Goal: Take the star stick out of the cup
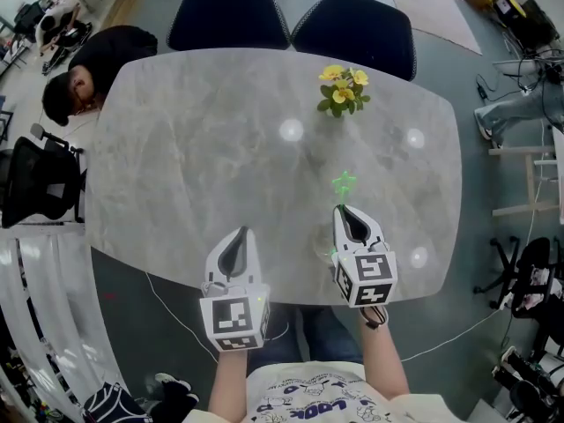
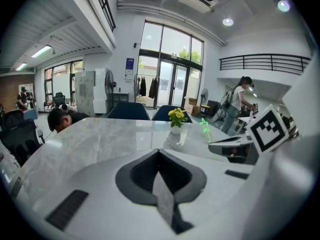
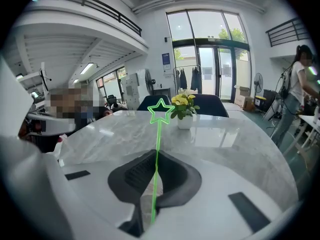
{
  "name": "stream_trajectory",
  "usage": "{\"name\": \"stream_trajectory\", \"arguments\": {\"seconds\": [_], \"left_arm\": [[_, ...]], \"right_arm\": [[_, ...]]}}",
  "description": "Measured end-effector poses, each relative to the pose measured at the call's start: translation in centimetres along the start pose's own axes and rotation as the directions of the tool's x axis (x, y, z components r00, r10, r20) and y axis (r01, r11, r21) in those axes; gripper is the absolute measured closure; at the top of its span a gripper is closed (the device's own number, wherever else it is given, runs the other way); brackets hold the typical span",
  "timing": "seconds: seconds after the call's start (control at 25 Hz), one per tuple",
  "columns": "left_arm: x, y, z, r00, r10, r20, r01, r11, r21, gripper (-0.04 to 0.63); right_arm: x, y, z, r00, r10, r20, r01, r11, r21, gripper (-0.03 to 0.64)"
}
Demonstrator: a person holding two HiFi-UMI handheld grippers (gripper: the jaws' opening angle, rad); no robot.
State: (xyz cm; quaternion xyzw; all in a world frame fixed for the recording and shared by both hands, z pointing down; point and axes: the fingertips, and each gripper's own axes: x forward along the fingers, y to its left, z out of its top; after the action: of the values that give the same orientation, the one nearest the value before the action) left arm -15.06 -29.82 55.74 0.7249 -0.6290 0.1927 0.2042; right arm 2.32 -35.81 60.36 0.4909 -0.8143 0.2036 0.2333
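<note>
A thin green star stick (image 1: pixel 344 183) stands up from my right gripper (image 1: pixel 345 208), which is shut on its stem near the table's front edge. In the right gripper view the stem (image 3: pixel 156 174) runs up between the closed jaws to the star outline (image 3: pixel 160 111). My left gripper (image 1: pixel 242 231) hovers to the left of it over the front edge, jaws shut and holding nothing. From the left gripper view (image 2: pixel 159 151) the star (image 2: pixel 204 124) and the right gripper (image 2: pixel 232 146) show at the right. I cannot make out a cup in any view.
A small white pot of yellow flowers (image 1: pixel 342 91) stands at the far side of the grey marble table (image 1: pixel 194 148). Two dark blue chairs (image 1: pixel 229 16) sit behind it. A person (image 1: pixel 88 69) leans on the table's left end, beside a black office chair (image 1: pixel 35 179).
</note>
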Motion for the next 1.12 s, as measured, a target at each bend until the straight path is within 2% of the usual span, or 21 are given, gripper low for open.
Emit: {"name": "stream_trajectory", "arguments": {"seconds": [0.2, 0.6, 0.84, 1.12], "left_arm": [[-0.1, -0.5, 0.2, 1.000, -0.008, 0.008, 0.008, 1.000, 0.004, 0.595], [-1.2, -1.5, 1.5, 0.999, -0.021, 0.050, 0.020, 1.000, 0.013, 0.595], [-2.2, -2.4, 4.7, 0.992, -0.035, 0.125, 0.032, 0.999, 0.024, 0.595], [-3.9, -3.5, 9.7, 0.973, -0.048, 0.225, 0.037, 0.998, 0.051, 0.595]], "right_arm": [[-0.5, -0.1, 0.5, 1.000, 0.005, 0.027, -0.005, 1.000, 0.003, 0.594], [-4.1, -0.2, 3.9, 0.989, 0.002, 0.150, -0.007, 0.999, 0.034, 0.595], [-7.3, -0.7, 7.2, 0.970, -0.020, 0.243, 0.011, 0.999, 0.039, 0.595], [-10.9, -1.4, 11.1, 0.939, -0.051, 0.339, 0.040, 0.998, 0.040, 0.595]]}}
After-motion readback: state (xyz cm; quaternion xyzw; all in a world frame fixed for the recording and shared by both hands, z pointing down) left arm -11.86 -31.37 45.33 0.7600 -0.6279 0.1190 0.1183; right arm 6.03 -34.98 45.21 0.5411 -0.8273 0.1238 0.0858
